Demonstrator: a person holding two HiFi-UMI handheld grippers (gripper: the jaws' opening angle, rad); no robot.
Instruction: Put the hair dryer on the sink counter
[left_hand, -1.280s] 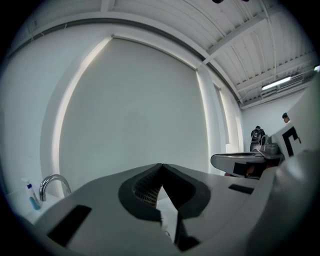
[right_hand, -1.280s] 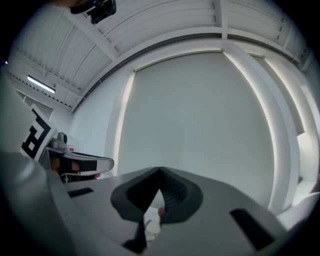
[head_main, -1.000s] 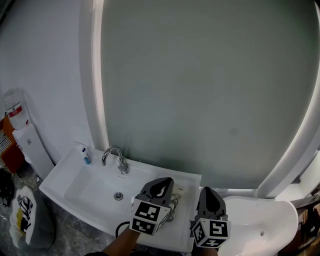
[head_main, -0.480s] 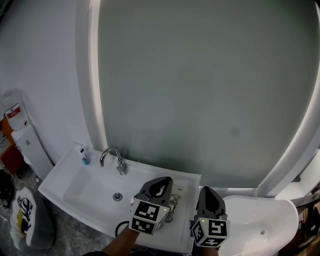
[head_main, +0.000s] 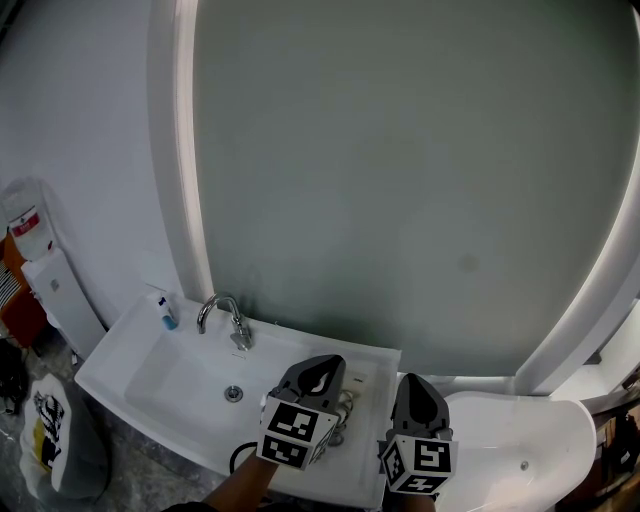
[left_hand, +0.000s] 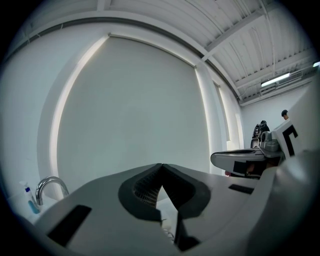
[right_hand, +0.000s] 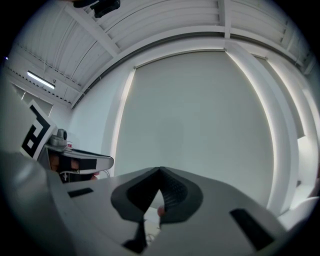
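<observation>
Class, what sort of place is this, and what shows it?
Probably a bathroom mock-up in an industrial hall: white sink with chrome tap, large lit arched panel behind, ribbed metal ceiling.

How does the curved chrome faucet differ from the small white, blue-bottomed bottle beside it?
The faucet arches over; the bottle stands straight. The faucet is bigger than the bottle. The faucet is shiny metal, the bottle white above and blue below. Both stand on the white sink's back ledge.

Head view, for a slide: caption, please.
Left hand-held gripper and right hand-held gripper, both shut, at a sink counter, right of the faucet.
</observation>
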